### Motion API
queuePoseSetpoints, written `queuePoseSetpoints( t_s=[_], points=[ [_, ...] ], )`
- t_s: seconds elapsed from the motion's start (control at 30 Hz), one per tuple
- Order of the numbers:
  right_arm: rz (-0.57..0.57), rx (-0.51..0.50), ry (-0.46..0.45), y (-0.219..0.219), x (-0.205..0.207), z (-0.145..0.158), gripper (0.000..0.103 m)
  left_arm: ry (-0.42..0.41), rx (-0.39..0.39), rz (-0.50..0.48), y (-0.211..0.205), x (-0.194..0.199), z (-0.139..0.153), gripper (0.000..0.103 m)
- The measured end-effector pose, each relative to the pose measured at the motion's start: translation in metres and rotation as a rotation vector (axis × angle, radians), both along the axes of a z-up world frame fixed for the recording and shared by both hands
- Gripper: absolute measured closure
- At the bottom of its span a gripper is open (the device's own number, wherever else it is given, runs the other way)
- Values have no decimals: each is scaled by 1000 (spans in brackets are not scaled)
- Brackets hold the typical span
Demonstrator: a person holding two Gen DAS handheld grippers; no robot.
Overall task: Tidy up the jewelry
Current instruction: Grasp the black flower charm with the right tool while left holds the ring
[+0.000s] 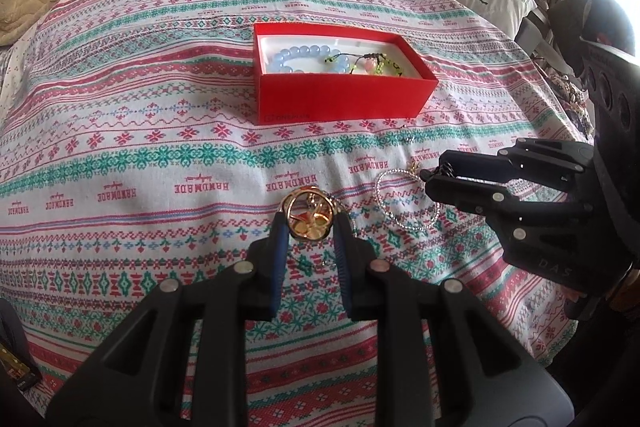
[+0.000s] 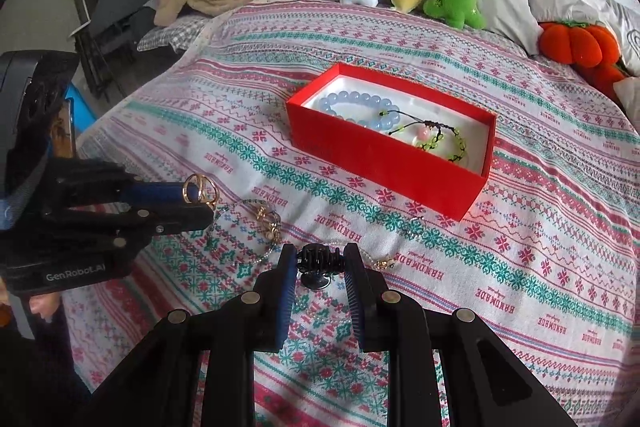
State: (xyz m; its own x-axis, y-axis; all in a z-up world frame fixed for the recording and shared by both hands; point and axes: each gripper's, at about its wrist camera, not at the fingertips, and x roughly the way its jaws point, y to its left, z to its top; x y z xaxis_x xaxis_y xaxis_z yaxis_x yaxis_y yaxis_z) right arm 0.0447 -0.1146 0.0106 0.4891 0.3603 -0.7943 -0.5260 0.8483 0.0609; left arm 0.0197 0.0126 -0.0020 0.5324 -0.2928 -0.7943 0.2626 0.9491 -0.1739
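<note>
Two grippers each pinch one small piece just above the patterned bedspread [image 1: 168, 155]. Nearest in the left wrist view, the left gripper [image 1: 309, 225] has its blue pads closed on a gold ring pendant [image 1: 310, 217], a light, rigid metal hoop with loose charms inside. It looks slick, so the grip on opposite sides of the rim seems the right hold; a pinch on the charms would probably let it swing or slip. The right gripper [image 2: 320, 261] clamps a small black hair claw [image 2: 318, 259] across its body. This is hard, light plastic with a spring hinge, and I judge that squeezing its tail ends would open it, so holding the sides is safer.

Just beyond, a sparkly bangle [image 1: 406, 201] lies flat on the cloth beside thin chains [image 2: 266, 223]. The chains are limp and likely to tangle, best lifted from a clasp or bunched part.

Farther back sits the open red box [image 1: 340, 95], which already holds a blue bead bracelet [image 1: 298, 57] and a green corded bracelet [image 2: 440, 141].
</note>
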Motion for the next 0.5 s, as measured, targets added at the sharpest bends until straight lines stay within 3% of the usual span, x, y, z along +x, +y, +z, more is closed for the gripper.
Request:
queuePoseSetpoints(
  t_s=[0.5],
  points=[
    [-42,49,-36,-4,16,26,79,-28,-9,12,-18,23,25,78]
  ],
)
